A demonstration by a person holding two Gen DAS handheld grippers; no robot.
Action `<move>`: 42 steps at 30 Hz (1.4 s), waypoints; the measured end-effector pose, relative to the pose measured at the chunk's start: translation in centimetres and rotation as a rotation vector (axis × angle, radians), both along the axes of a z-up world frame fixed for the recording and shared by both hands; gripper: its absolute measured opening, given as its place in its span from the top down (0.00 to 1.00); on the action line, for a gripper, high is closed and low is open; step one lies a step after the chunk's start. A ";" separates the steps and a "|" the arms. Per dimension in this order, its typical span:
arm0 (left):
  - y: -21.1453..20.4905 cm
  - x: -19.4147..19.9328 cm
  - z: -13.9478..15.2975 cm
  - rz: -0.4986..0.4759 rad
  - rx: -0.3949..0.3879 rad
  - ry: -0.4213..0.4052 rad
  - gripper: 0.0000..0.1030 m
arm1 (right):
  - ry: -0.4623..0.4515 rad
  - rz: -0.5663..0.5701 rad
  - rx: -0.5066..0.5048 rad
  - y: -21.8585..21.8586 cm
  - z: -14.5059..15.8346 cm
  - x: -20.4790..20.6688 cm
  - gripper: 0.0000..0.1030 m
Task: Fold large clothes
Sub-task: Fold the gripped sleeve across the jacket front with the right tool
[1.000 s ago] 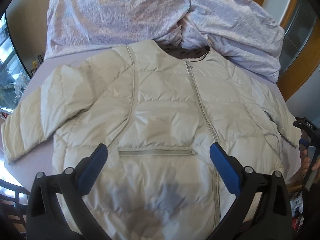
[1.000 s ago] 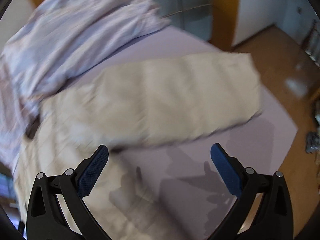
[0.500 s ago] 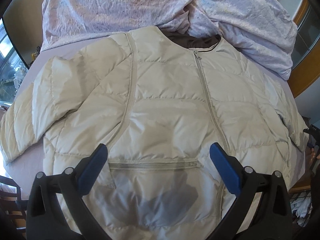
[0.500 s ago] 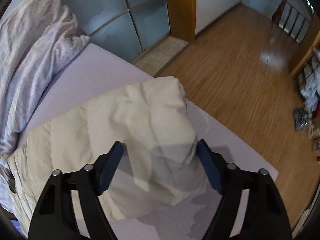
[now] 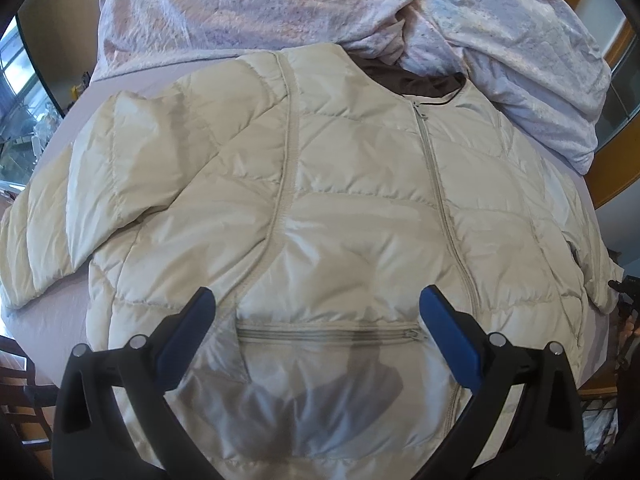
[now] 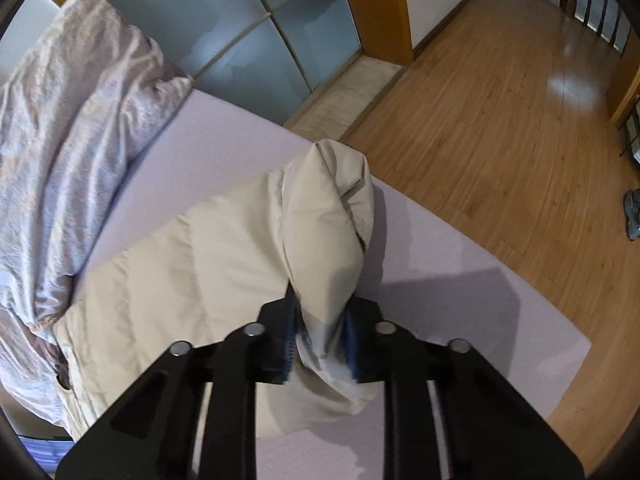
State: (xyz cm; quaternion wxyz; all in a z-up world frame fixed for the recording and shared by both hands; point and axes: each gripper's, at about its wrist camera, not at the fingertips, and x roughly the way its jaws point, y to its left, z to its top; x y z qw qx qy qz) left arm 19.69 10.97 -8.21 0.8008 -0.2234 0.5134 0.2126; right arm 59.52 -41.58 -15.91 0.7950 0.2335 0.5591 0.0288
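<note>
Currently inspecting: cream quilted jacket (image 5: 320, 208) lies front-up on a lilac sheet (image 6: 224, 136) covering the bed, collar end away from me, hem end nearest the left cam. Centre zip (image 5: 444, 208) is closed up to the neck; brown lining (image 5: 408, 78) shows at the collar. Horizontal pocket zip (image 5: 328, 334) sits low on the chest, closed, approx. between my left fingertips as seen in the left wrist view.

Left gripper (image 5: 318, 326): jaws spread wide, blue pads (image 5: 188, 334) well apart, nothing between them. It hovers over the lower chest panel; contact w/ fabric cannot be confirmed. Its shadow falls on the hem area below the pocket.

Right gripper (image 6: 320, 344): jaws nearly together, clamped on the jacket's sleeve (image 6: 332, 240) a short way back from the cuff. Fabric is bunched between the pads and bulges out beyond them, cuff opening pointing away from the cam, toward the bed edge. Sleeve end looks raised off the sheet, shadow cast on the sheet to its right. Rest of that sleeve runs back to the jacket body at left of the right wrist view.

Other sleeve (image 5: 60, 216) lies flat, out to the left side in the left wrist view, cuff near the bed edge.

Surroundings: crumpled pale duvet (image 5: 280, 4) heaped at the head end, touching the collar. Wood floor (image 6: 500, 112) beyond the bed; frosted glass panels (image 6: 256, 28) w/ wooden frame behind the duvet.
</note>
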 end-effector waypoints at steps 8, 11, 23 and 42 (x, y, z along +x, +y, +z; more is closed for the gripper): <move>2.6 -0.3 0.2 -0.037 0.030 0.005 0.02 | -0.125 0.069 0.061 5.4 6.8 -1.6 0.84; 3.7 -0.9 0.5 -0.032 0.045 0.001 0.02 | -0.156 0.149 0.112 10.3 9.4 -3.0 0.84; 9.3 -4.5 0.4 0.022 0.022 -0.021 0.02 | -0.119 0.428 0.110 30.1 11.9 -7.9 0.85; 13.7 -9.4 0.6 0.118 0.026 -0.033 0.02 | -0.054 0.789 -0.020 50.0 9.1 -18.0 0.84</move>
